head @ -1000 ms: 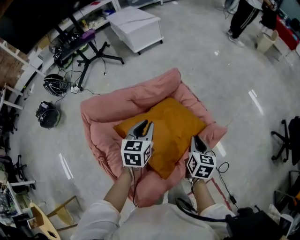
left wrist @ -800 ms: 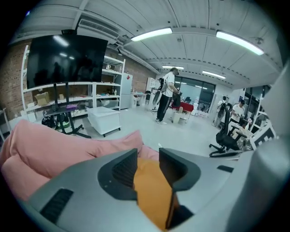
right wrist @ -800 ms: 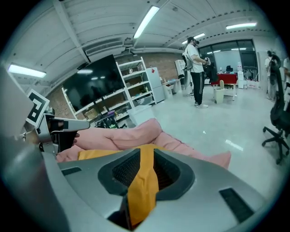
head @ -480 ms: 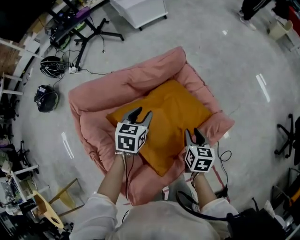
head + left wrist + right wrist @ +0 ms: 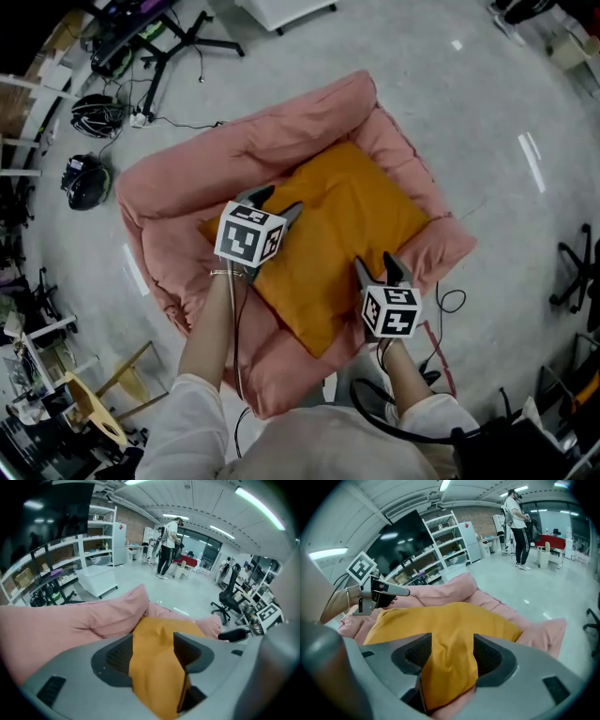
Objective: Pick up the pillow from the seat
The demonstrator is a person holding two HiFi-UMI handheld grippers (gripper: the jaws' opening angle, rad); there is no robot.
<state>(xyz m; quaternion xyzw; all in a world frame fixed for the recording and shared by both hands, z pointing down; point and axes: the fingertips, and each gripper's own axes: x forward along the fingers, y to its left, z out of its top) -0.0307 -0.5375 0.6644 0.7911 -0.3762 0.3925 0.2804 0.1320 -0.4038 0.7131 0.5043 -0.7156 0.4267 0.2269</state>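
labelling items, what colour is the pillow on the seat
The pillow is mustard orange; head view.

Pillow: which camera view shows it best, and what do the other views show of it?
The head view: the whole orange pillow shows there, lying in the pink seat. The left gripper view and the right gripper view each show only the near part of it, with a fold of fabric standing between the opening jaws.

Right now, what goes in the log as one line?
left gripper: jaws opening, pillow between | right gripper: jaws opening, pillow between | pillow: lying in pink seat
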